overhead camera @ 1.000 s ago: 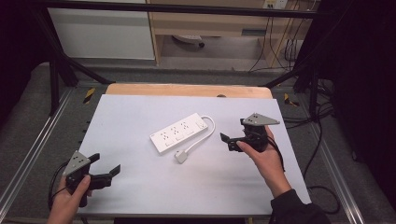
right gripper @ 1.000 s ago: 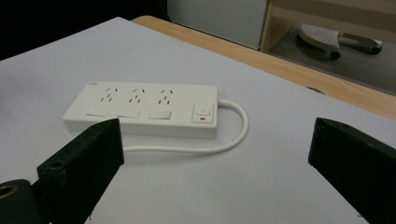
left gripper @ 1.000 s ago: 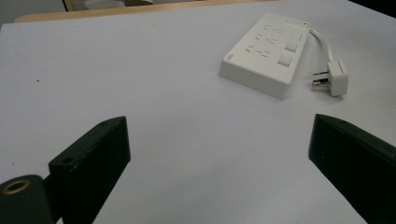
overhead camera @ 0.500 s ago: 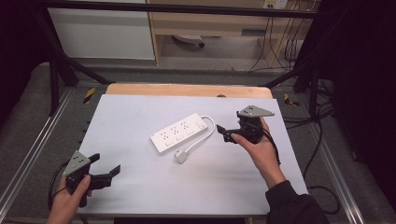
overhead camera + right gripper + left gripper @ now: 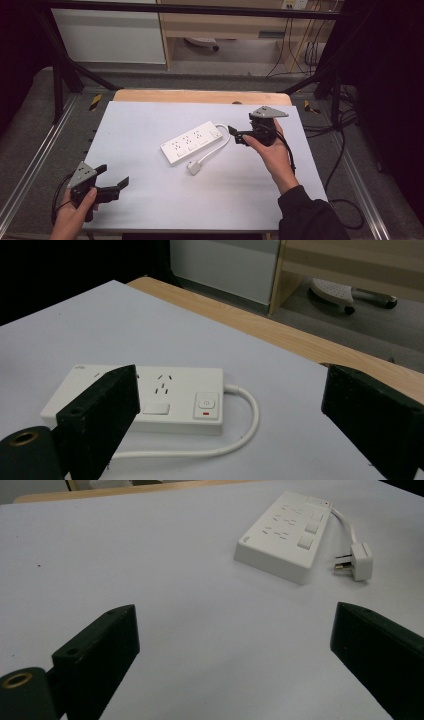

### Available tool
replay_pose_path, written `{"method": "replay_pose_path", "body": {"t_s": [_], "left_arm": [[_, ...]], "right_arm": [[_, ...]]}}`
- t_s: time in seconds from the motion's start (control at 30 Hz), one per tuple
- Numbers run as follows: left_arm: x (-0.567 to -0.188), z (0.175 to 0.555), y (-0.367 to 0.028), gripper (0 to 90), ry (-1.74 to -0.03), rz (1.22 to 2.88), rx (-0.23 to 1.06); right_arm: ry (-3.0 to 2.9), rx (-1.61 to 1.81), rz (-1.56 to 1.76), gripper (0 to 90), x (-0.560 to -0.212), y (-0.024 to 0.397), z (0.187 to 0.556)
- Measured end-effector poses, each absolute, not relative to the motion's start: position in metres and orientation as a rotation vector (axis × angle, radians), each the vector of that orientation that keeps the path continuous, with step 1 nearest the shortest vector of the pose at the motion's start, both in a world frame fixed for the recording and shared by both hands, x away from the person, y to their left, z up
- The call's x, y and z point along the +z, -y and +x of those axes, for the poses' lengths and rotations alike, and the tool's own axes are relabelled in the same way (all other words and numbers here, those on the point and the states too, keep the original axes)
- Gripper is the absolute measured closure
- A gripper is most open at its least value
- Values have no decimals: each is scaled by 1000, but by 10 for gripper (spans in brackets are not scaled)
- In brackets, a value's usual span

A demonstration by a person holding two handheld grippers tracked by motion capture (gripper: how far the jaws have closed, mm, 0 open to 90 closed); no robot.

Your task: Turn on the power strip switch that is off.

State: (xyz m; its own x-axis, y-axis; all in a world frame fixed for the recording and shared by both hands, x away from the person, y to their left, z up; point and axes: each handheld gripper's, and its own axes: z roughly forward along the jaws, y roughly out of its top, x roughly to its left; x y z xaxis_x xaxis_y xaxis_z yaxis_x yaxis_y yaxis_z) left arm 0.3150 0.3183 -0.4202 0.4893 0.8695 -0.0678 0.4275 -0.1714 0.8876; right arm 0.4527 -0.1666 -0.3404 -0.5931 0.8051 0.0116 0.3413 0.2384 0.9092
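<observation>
Since a moment ago my right gripper (image 5: 239,135) has moved across the desk (image 5: 140,125) toward the white power strip (image 5: 192,143), from nearer the desk's right edge to just beside the strip's switch end. Its jaws have just been closing a little, yet they are spread wide with nothing between them. My left gripper (image 5: 114,180) has kept its place near the desk's front left corner, its jaws also spread wide and empty.

The power strip lies flat near the middle of the desk, set at a slant, its switch end pointing toward the far right corner. In the right gripper view the strip (image 5: 145,395) sits ahead of my jaws and toward the left one, which covers part of its near edge; the switch with a red mark (image 5: 206,405) faces me. The strip's white cable (image 5: 220,145) loops out from the switch end and curves back toward the front edge, ending in a white plug (image 5: 194,167) that lies on the desk just in front of the strip. In the left gripper view the strip (image 5: 285,540) and plug (image 5: 361,561) lie well ahead, toward my right-hand jaw.
</observation>
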Motion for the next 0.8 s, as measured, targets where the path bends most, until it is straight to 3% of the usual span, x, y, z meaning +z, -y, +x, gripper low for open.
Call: {"method": "replay_pose_path", "body": {"t_s": [0.8], "left_arm": [[-420,315,-319,55,-1094,1793,587]], "right_arm": [[-2024,1325,1093,140,-347,154,474]]}}
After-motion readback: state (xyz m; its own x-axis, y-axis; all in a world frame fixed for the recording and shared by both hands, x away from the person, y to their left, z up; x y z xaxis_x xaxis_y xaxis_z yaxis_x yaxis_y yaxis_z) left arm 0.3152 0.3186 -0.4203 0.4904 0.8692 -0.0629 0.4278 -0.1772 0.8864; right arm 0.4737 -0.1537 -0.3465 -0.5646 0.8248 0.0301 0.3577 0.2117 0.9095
